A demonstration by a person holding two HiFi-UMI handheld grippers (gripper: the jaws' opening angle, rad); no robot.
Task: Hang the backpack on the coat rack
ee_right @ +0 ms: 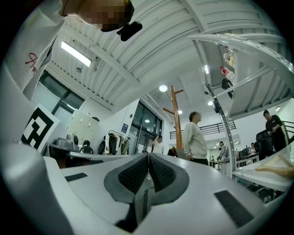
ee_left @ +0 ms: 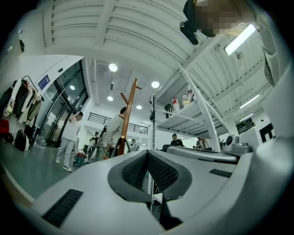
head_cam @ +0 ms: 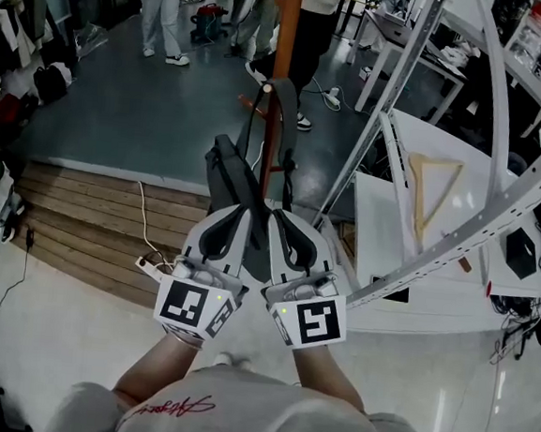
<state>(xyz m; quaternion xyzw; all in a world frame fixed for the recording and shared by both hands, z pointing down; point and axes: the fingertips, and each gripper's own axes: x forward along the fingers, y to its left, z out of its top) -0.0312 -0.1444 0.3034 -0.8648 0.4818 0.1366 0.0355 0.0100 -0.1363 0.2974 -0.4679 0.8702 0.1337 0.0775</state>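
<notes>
The left gripper [ee_left: 148, 152] and right gripper [ee_right: 148, 155] sit side by side, each with its jaws pressed together on nothing. Just beyond them the dark backpack [head_cam: 225, 173] hangs low against the wooden coat rack [head_cam: 288, 33], its strap [head_cam: 287, 104] looped up around the pole by a side peg [head_cam: 263, 86].

The left gripper [head_cam: 238, 212] and the right gripper [head_cam: 278, 213] are both white with dark grey pads [head_cam: 220, 236]. Each carries a cube [head_cam: 187, 305] of black-and-white squares. Just ahead of their tips the backpack [head_cam: 225, 173] is black, and the coat rack [head_cam: 288, 24] beyond is orange-brown.
</notes>
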